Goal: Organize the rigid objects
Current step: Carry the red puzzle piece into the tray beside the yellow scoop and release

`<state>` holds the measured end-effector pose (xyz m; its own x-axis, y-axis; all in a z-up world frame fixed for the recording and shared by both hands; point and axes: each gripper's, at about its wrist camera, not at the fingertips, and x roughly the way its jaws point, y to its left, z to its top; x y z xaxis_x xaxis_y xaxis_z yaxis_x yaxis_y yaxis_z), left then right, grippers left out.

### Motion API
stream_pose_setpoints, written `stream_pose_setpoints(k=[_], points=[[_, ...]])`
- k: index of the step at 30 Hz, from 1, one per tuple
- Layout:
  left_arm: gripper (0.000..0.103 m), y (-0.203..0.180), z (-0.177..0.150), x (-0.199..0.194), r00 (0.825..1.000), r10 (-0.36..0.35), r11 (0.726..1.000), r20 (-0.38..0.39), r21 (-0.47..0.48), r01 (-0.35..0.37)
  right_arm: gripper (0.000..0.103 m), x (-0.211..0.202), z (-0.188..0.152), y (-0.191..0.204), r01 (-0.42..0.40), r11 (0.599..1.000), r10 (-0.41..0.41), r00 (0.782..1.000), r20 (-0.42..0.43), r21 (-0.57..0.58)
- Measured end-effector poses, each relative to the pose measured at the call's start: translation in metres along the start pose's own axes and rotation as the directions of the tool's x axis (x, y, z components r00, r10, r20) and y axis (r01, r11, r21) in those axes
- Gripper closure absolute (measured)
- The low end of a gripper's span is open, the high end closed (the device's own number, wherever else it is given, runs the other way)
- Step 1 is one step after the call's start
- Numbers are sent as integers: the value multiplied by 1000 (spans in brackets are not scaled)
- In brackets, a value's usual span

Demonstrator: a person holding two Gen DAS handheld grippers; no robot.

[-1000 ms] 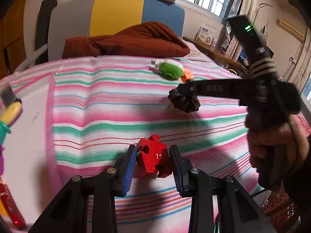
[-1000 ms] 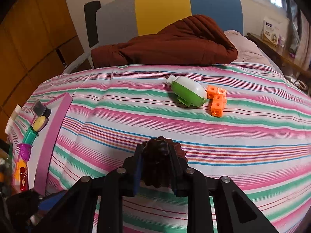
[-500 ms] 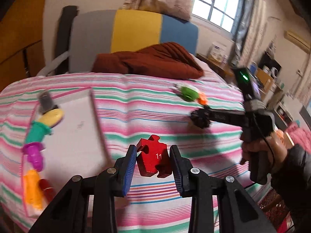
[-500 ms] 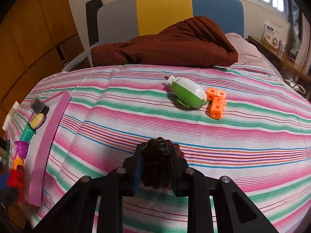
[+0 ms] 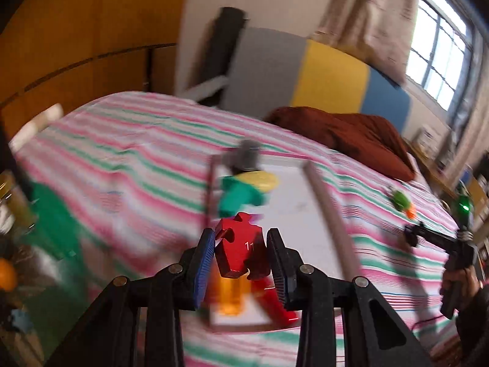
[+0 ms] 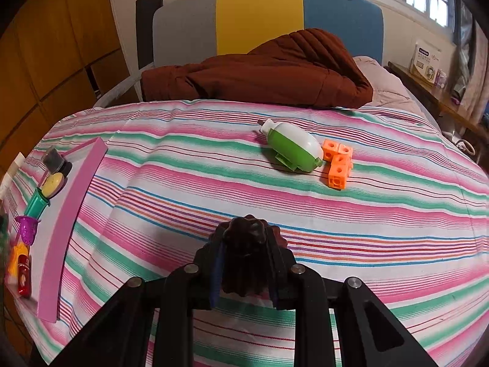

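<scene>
My left gripper (image 5: 241, 263) is shut on a red puzzle piece (image 5: 241, 252) marked 11 and holds it above the near end of a pink-rimmed tray (image 5: 328, 211). The tray holds several small toys: a grey one (image 5: 246, 156), a green and yellow one (image 5: 244, 191), an orange one (image 5: 230, 296) and a red one (image 5: 279, 305). My right gripper (image 6: 244, 260) is shut on a dark brown ridged object (image 6: 244, 257) above the striped bedspread (image 6: 366, 229). A green and white toy (image 6: 292, 146) and orange linked cubes (image 6: 337, 163) lie beyond it. The tray (image 6: 67, 217) is at the far left there.
A brown blanket (image 6: 259, 73) lies at the head of the bed against a grey, yellow and blue headboard (image 6: 259, 18). A wooden wardrobe (image 5: 76, 30) stands to the left. Cluttered items (image 5: 12, 244) sit off the bed's left edge. The other hand-held gripper (image 5: 440, 241) shows at right.
My left gripper has swung left with the red puzzle piece and now hangs over the tray; the view is blurred by motion. My right gripper has held still with the brown object.
</scene>
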<state>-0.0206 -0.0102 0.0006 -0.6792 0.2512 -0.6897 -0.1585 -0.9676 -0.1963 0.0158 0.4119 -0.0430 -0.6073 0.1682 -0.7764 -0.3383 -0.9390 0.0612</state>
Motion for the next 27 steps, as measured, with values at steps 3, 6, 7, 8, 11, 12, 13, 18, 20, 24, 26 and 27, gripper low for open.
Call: stream_pose_setpoints(k=[3,6,7,8,11,12,13,18,20,24,26,27], points=[[68,18,-7,2,1000,3,999,-31,-48,-5,79,0,0,1,-2,1000,2,1000,1,-13],[68,12,-14,7,998,-18,999,-55,-38,16,79,0,0,1,-2,1000,2,1000,1,-11],[68,7,-15,9,998,-28,999,-61,-29,27,79,0,0,1,-2,1000,2,1000,1,-12],[68,2,-15,10,997,-49,999,-67,-27,47,79,-1,0,1,-2,1000,2,1000,1,-11],[68,-16,-8,17,991,-114,993,-75,-17,113,79,0,0,1,-2,1000,2,1000,1,-14],[68,-22,-6,20,990,-120,993,-73,-8,119,79,0,0,1,-2,1000,2,1000,1,-13],[68,-27,-4,23,990,-123,992,-74,-7,123,79,0,0,1,-2,1000,2,1000,1,-15],[68,-49,4,61,975,-179,984,-134,-42,175,79,0,0,2,1,1000,-1,1000,1,-16],[68,-51,3,78,974,-150,988,-167,-59,142,79,0,0,3,0,1000,0,1000,1,-18],[68,-48,-9,98,969,-65,998,-240,-42,56,79,1,1,3,-2,1000,2,1000,0,-20],[68,-43,-16,100,965,-49,998,-259,-39,40,79,1,1,3,-3,1000,3,1000,0,-21],[68,-41,-18,99,964,-39,999,-262,-37,30,79,1,1,3,-4,1000,4,1000,0,-21]])
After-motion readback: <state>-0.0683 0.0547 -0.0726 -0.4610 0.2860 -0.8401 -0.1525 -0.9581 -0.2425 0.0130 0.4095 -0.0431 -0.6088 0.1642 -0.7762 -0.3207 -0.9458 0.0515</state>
